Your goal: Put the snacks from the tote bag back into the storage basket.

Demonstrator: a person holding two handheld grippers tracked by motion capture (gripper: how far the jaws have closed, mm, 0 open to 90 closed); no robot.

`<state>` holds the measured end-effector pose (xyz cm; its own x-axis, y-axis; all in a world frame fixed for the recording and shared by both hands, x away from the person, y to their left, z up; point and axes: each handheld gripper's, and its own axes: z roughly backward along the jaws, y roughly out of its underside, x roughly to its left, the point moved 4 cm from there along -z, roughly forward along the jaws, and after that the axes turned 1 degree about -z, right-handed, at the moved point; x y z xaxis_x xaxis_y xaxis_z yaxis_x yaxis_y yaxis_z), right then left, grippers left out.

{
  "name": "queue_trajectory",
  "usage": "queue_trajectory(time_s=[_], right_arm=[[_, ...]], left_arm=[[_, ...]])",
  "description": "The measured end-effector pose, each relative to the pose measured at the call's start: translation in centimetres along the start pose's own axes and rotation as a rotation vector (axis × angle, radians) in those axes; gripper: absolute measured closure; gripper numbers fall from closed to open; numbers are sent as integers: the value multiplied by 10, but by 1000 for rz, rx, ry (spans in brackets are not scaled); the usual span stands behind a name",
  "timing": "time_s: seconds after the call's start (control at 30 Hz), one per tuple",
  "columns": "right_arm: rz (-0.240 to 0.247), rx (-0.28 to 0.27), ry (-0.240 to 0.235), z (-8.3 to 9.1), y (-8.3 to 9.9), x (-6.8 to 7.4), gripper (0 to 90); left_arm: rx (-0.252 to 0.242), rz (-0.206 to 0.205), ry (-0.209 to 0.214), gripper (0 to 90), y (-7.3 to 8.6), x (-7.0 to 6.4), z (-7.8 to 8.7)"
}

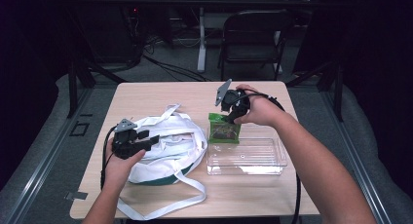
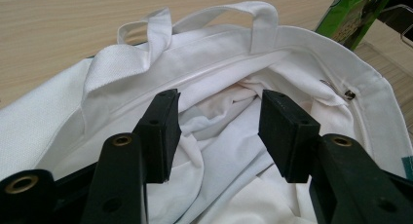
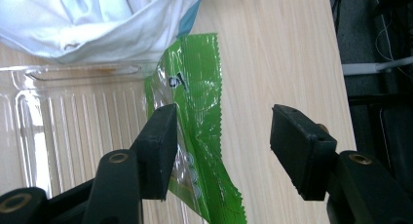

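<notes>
Tongs on the right point(image 3: 221, 156) gape around a green snack packet point(image 1: 224, 129) near the tabletop's point(image 1: 160, 90) far edge, left tongs point(image 2: 219, 136) open over the white bag point(image 1: 168, 148); slick film could slip.

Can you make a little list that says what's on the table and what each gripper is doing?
table: light wood
bag: white cloth tote, mouth open
packet: green snack packet, at the clear tray's far edge
tray: clear plastic, beside the bag
left gripper: open, over the bag's mouth
right gripper: open, jaws either side of the packet's edge
</notes>
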<state>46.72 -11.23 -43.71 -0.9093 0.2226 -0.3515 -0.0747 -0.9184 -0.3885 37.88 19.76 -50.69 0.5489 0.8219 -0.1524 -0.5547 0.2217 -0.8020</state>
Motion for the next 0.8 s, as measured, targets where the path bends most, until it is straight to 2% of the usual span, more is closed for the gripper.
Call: queue_trajectory(time_s=[0.1, 0.27, 0.33, 0.4, 0.43, 0.6, 0.7, 0.8], right_arm=[[-23, -21, 4, 5, -1, -2, 437], [-112, -78, -5, 14, -5, -4, 451], [-169, -127, -9, 18, -8, -5, 454], [-214, -139, -7, 22, -8, -7, 470], [-236, -145, 4, 22, -9, -6, 474], [-277, -132, 63, 25, -9, -5, 483], [-338, -168, 74, 29, -8, -5, 495], [-359, -183, 99, 33, -5, -4, 498]], left_arm=[[2, -3, -1, 499, 0, 0, 0], [-1, -1, -3, 499, 0, 0, 1], [-1, -1, -4, 499, 0, 0, 2], [-4, -1, -5, 499, 0, 0, 2], [-2, -2, -5, 499, 0, 0, 2], [-4, -1, -6, 499, 0, 0, 2], [-4, -1, -5, 499, 0, -1, 3], [-8, 1, -5, 498, 1, 0, 2]])
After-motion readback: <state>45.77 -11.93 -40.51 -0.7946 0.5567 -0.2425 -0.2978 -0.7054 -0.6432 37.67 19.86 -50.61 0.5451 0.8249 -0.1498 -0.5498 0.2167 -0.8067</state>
